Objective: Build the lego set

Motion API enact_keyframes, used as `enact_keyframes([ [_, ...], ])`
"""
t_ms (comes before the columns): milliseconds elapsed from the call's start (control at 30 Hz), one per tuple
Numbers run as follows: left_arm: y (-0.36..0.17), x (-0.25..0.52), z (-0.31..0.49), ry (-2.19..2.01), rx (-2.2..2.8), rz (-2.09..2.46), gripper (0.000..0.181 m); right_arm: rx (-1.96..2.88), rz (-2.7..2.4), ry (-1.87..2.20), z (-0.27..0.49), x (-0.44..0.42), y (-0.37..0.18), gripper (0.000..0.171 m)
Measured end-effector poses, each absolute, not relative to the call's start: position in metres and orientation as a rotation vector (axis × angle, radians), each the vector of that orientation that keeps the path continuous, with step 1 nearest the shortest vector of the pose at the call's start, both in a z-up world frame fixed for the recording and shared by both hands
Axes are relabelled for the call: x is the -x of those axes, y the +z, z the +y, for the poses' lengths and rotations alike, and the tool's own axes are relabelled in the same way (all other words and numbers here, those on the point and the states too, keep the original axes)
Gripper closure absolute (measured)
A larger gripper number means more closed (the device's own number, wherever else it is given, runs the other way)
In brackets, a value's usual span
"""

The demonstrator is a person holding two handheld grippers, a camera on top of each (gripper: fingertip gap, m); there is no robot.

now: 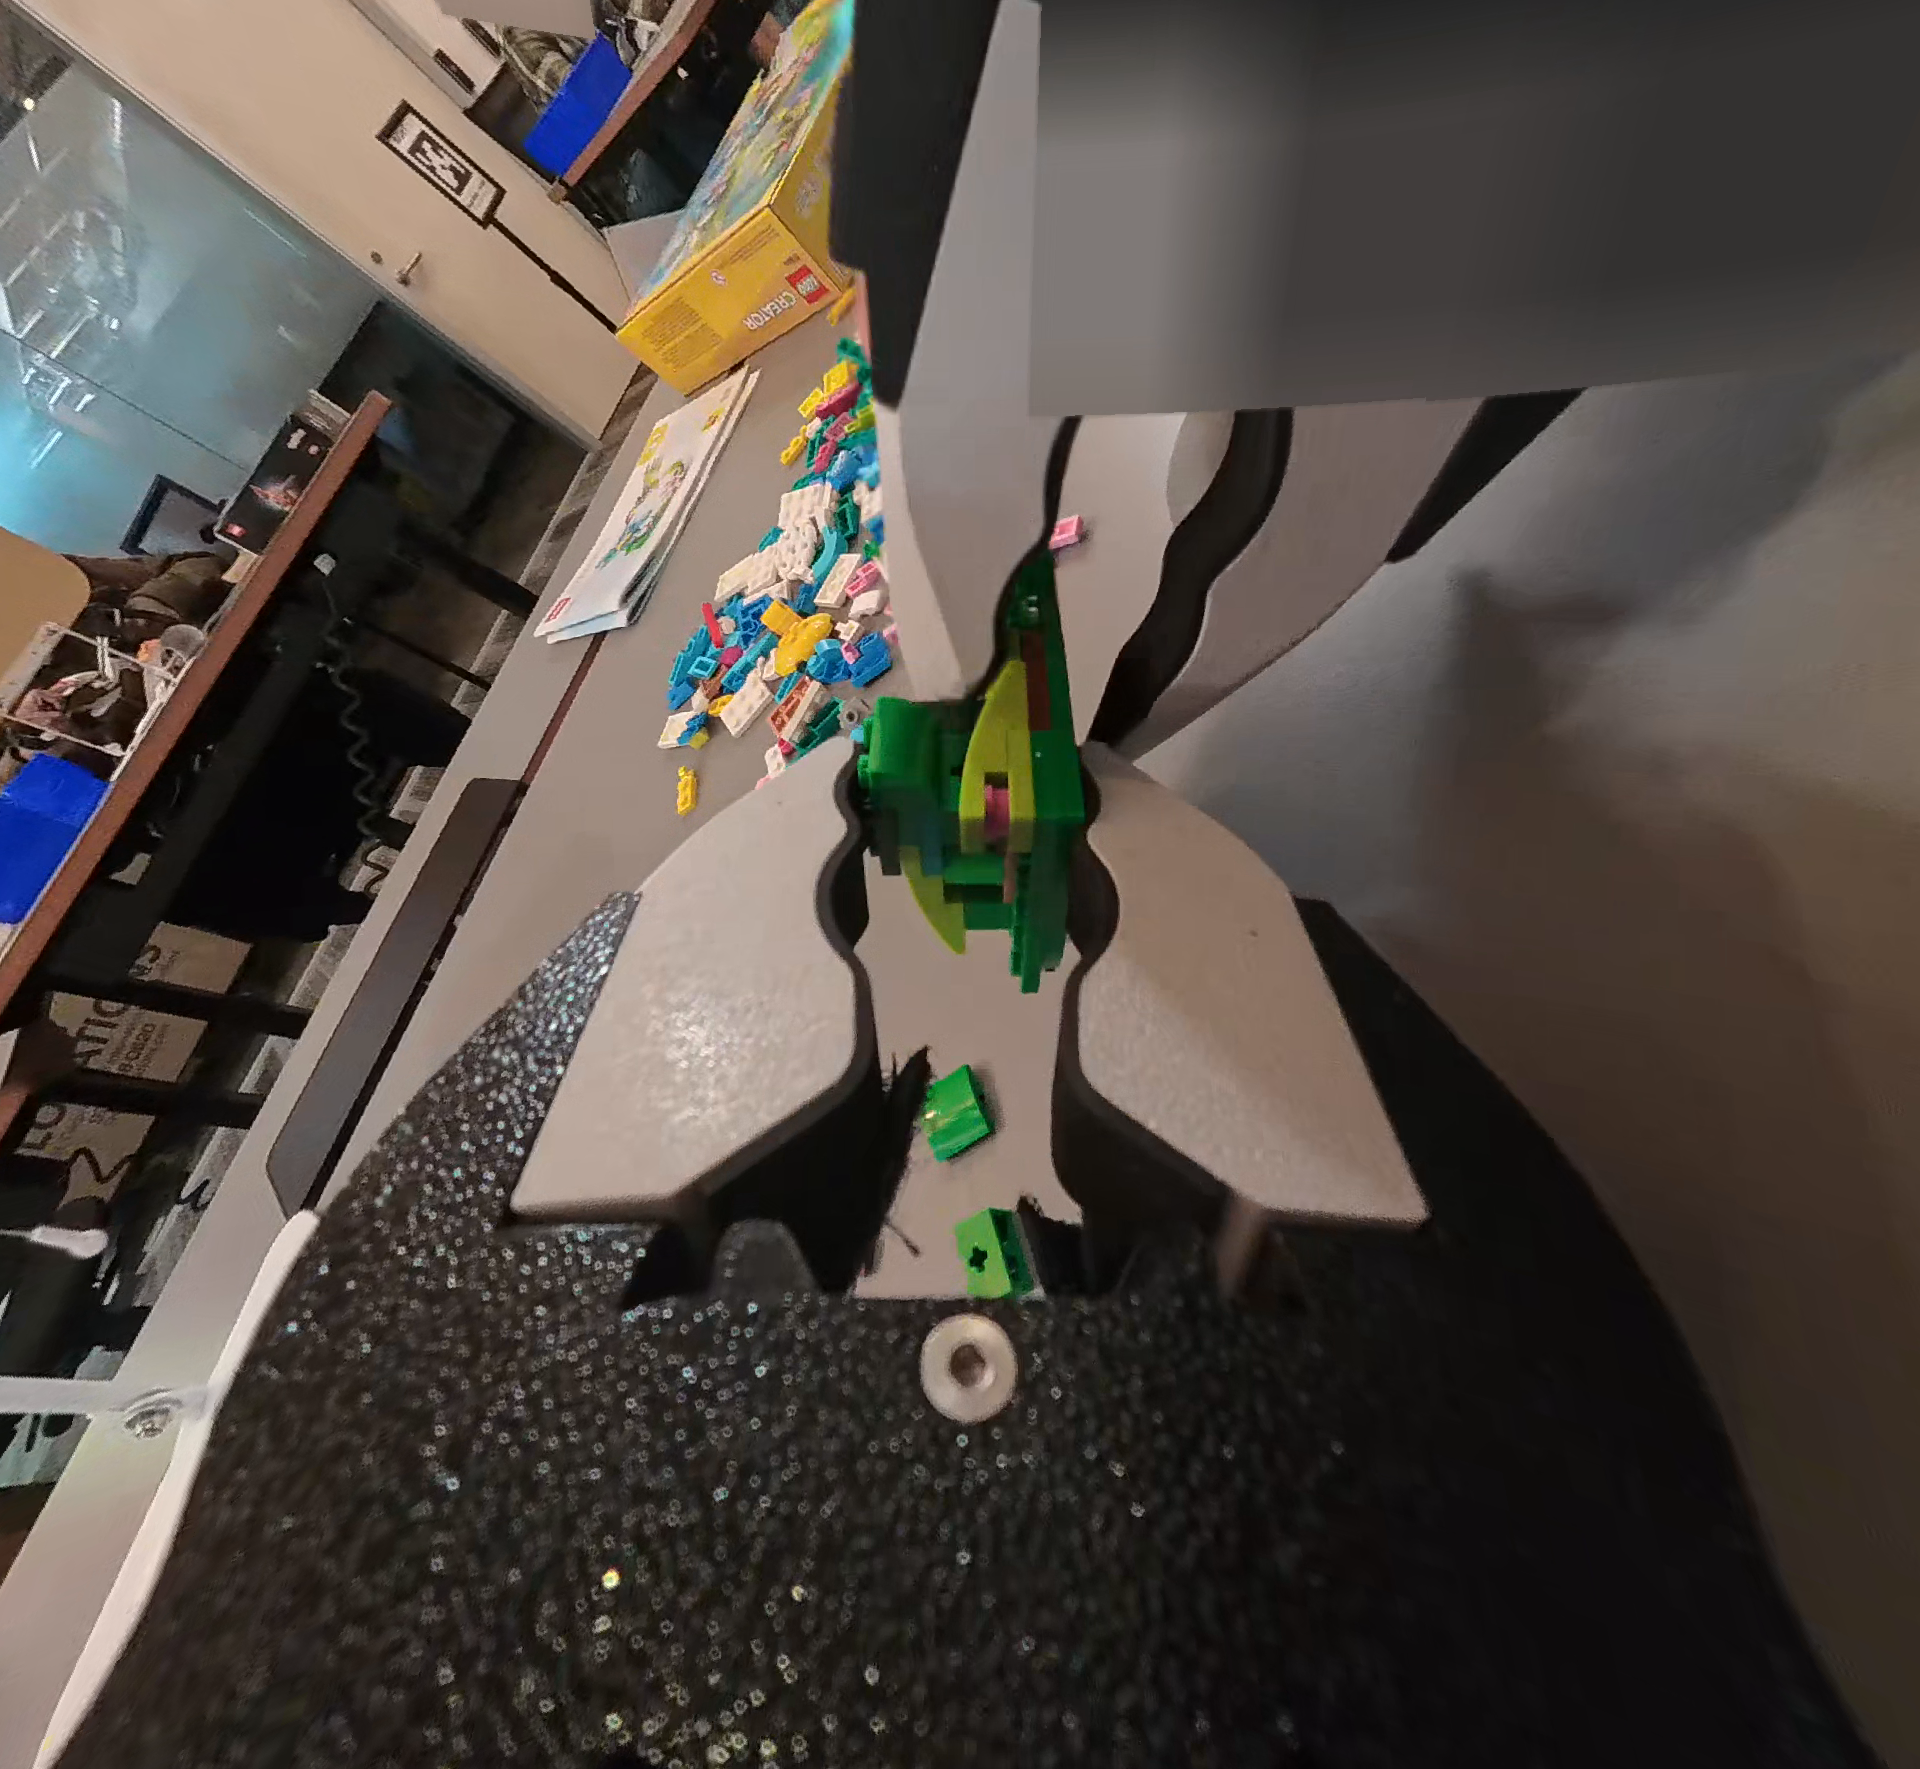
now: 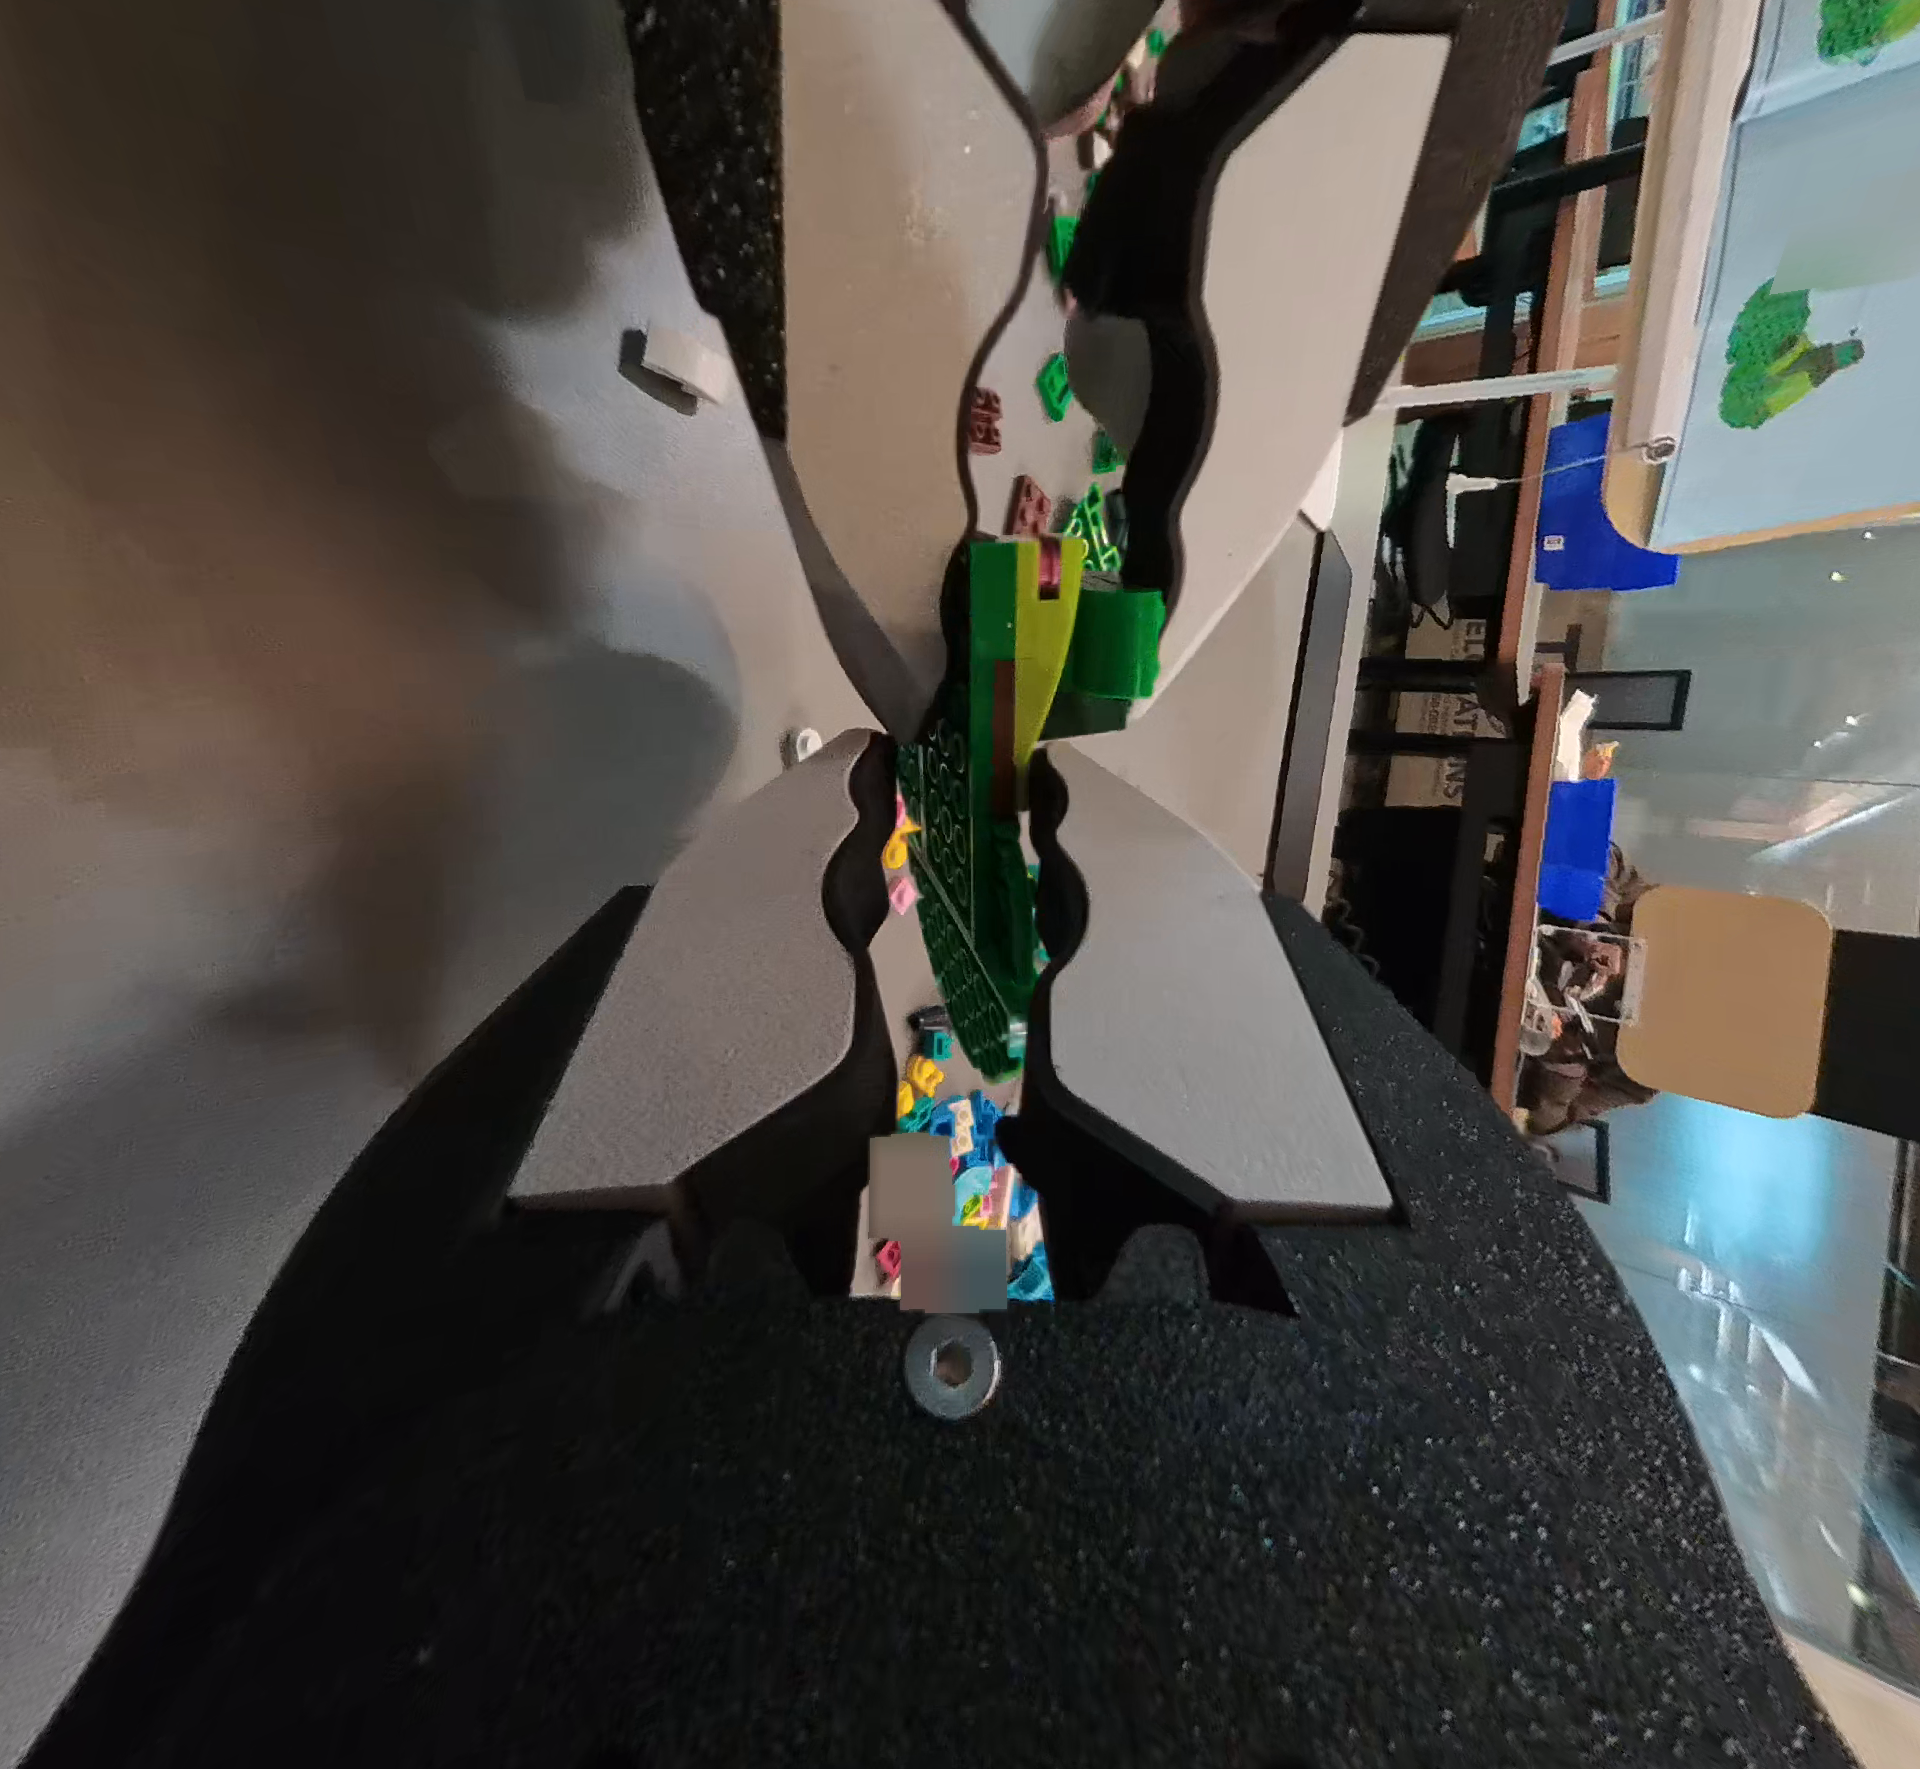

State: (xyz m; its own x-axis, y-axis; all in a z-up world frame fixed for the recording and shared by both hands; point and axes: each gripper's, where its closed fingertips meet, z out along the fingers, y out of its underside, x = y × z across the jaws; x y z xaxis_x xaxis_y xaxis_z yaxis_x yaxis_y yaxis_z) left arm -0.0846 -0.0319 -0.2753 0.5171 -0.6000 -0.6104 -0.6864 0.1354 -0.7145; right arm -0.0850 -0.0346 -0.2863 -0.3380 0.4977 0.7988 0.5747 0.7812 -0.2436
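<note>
**Inspector:** Report on the left gripper (image 1: 971,826).

**Assistant:** Clenched on the green lego model (image 1: 987,815), a half-built piece with lime leaf parts and a brown strip. The model is held clear above the desk (image 1: 582,784).

**Inspector:** And the right gripper (image 2: 961,815)?

**Assistant:** Also clenched on the same model (image 2: 982,784), gripping the dark green base plate edge-on. The two grippers face each other, tips nearly meeting.

**Inspector:** Loose stock?

**Assistant:** A pile of bricks (image 1: 800,597) lies along the desk's far stretch, with the booklet (image 1: 649,514) beside it toward the desk's edge and the yellow box (image 1: 743,265) beyond. Two green bricks (image 1: 956,1111) lie on the desk beneath the left gripper.

**Inspector:** Step in hand?

**Assistant:** By my judgement, mid-assembly: parts are being pressed or adjusted on the model while both grippers steady it.

**Inspector:** Next move?

**Assistant:** Probably one gripper must let go and fetch another brick while the other holds the model firm. A slack hold risks dropped parts.
</note>
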Motion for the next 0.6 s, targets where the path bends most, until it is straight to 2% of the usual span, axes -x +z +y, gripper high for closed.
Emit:
enact_keyframes([
  [133, -0.276, 0.085, -0.033, 0.089, 1.543, 1.159, 0.147, 0.776, -2.013, -0.119, -0.035, 0.085, -0.287, 0.150],
  [200, -0.278, 0.083, -0.034, 0.103, 1.540, 1.187, 0.147, 0.774, -2.034, -0.114, -0.034, 0.083, -0.288, 0.156],
  [600, -0.286, 0.083, -0.032, 0.188, 1.517, 1.234, 0.147, 0.734, -2.048, -0.108, -0.033, 0.082, -0.296, 0.157],
])
